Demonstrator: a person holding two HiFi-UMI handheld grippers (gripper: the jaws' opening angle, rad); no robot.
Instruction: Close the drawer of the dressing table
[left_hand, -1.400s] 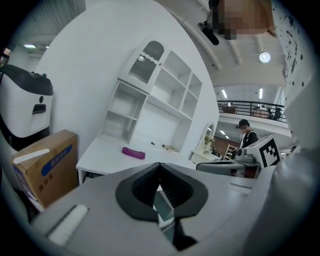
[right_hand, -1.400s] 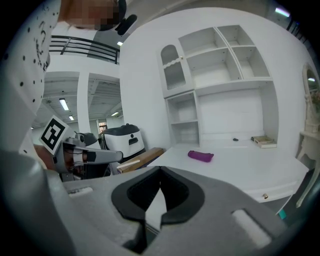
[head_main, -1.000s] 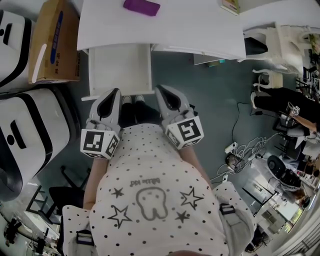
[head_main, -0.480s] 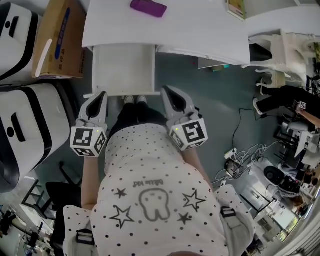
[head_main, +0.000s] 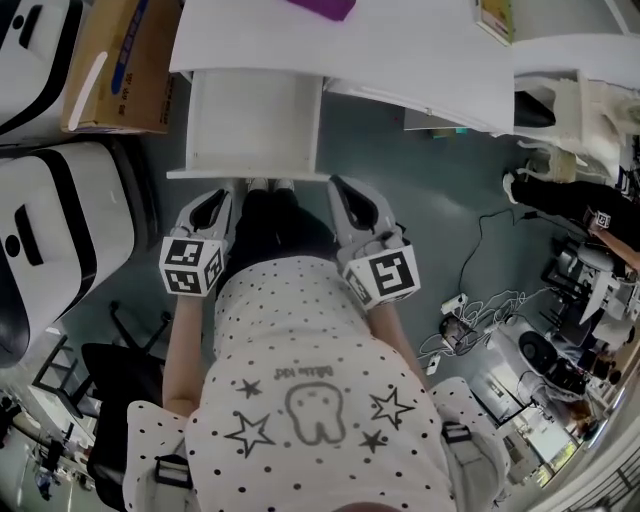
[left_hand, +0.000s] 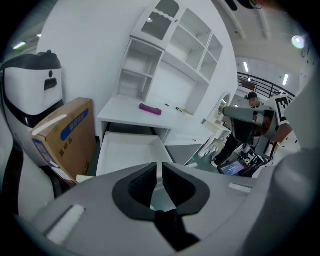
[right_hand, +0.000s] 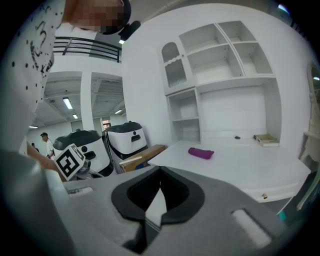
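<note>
The white drawer (head_main: 255, 115) of the dressing table (head_main: 400, 50) stands pulled out and is empty inside. My left gripper (head_main: 213, 203) is just below the left part of the drawer's front edge. Its jaws have just been opening, and a narrow slit shows between them with nothing in it. In the left gripper view, the left gripper (left_hand: 159, 167) points at the drawer (left_hand: 130, 152). My right gripper (head_main: 345, 192) hangs past the drawer's right front corner, its tips together. The right gripper (right_hand: 160, 171) faces the tabletop (right_hand: 240, 165).
A purple object (left_hand: 150, 109) and a book (right_hand: 266, 140) lie on the tabletop. A cardboard box (head_main: 110, 70) leans left of the drawer beside white-and-black machines (head_main: 60, 250). Cables (head_main: 480, 310) and equipment crowd the floor at the right. The person's legs stand between the grippers.
The left gripper swung out to the left, then came back in and now sits close under the drawer's front edge. The right gripper has hardly moved. The drawer is still out.
</note>
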